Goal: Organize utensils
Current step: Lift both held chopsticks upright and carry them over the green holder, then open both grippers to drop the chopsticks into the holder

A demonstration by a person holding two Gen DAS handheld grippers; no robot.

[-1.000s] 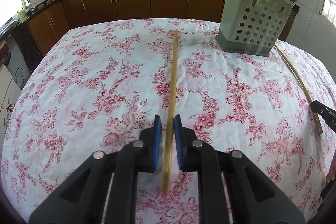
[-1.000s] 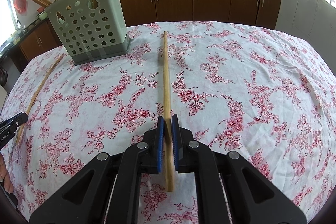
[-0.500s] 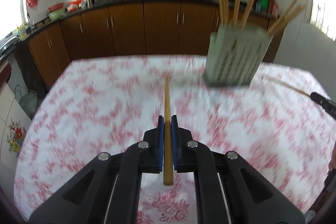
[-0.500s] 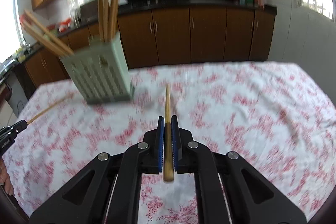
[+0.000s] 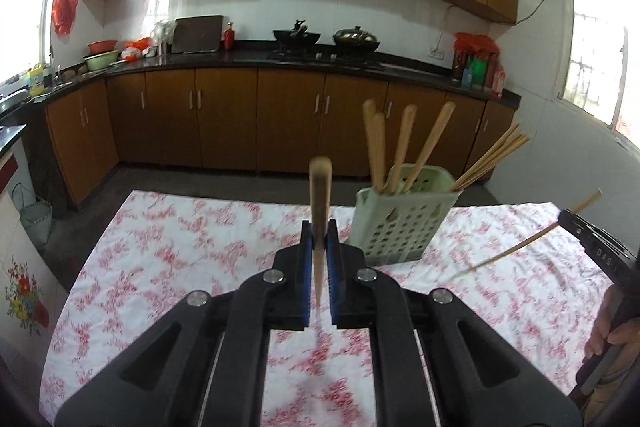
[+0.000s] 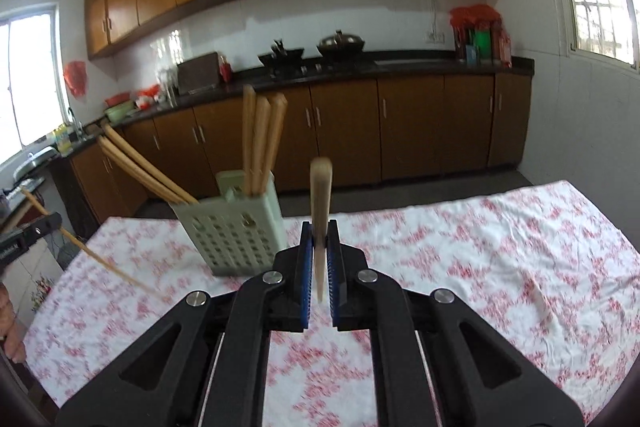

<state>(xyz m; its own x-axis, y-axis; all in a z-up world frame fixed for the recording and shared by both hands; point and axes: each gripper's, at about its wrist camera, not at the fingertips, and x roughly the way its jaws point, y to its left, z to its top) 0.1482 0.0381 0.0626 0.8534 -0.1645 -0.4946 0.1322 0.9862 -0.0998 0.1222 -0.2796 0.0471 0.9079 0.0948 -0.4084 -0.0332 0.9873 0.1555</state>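
My left gripper (image 5: pixel 319 235) is shut on a bamboo chopstick (image 5: pixel 320 187) that points forward, lifted off the table. My right gripper (image 6: pixel 319 235) is shut on another chopstick (image 6: pixel 321 191), also lifted. A pale green perforated holder (image 5: pixel 394 223) stands on the floral tablecloth (image 5: pixel 168 251), just right of the left gripper, with several chopsticks (image 5: pixel 404 143) upright in it. In the right wrist view the holder (image 6: pixel 232 227) stands left of my right gripper. The right gripper (image 5: pixel 596 247) with its chopstick shows at the right edge of the left view.
The tablecloth (image 6: pixel 500 247) covers the whole table. Brown kitchen cabinets (image 5: pixel 224 119) and a dark counter with woks (image 5: pixel 296 37) run behind the table. The floor lies beyond the far table edge. The left gripper (image 6: pixel 28 231) shows at the left edge of the right view.
Both grippers closed on the chopsticks lying on the table, lifted them off the cloth and tilted up, so the views now look at the kitchen wall.
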